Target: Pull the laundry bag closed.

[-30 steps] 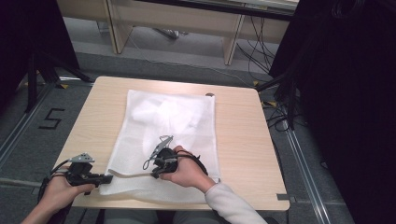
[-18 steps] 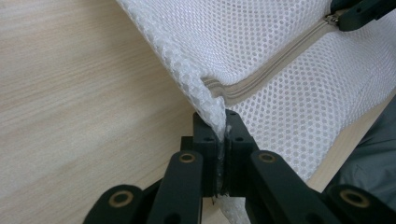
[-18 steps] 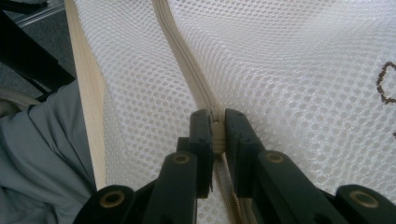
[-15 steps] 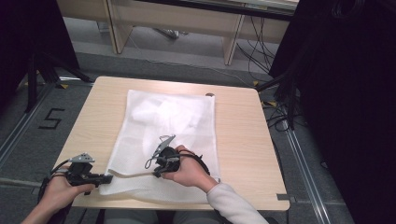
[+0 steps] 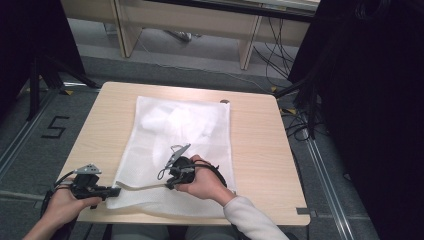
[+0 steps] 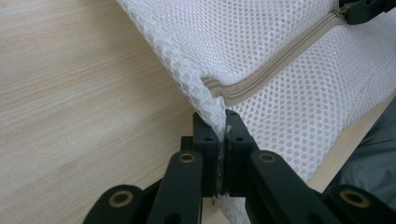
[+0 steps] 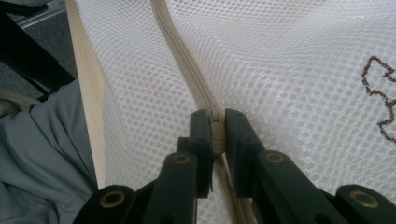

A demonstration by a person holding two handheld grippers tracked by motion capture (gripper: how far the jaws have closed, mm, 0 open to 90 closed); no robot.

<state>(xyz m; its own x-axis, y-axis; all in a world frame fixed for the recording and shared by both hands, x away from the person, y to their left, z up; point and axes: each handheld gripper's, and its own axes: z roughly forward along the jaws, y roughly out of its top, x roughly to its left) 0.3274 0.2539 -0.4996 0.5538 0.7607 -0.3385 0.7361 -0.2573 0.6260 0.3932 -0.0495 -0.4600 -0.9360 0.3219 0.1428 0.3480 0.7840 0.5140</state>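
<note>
Gripping mesh bag (image 5: 180,135) near-left corner: left gripper (image 5: 116,191) clenched | right gripper (image 5: 169,186) clamped on zipper (image 7: 187,70) | wooden table (image 5: 260,145)

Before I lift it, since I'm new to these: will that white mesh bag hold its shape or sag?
Likely floppy: the mesh bag lies flat and creases where the left tongs pinch its corner. Probably light, being thin open netting. The zipper held in the right tongs looks firmer, so it may resist folding somewhat.

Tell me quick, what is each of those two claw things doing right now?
Left gripper: shut on the mesh bag's corner.
Right gripper: shut on the bag's zipper.
</note>
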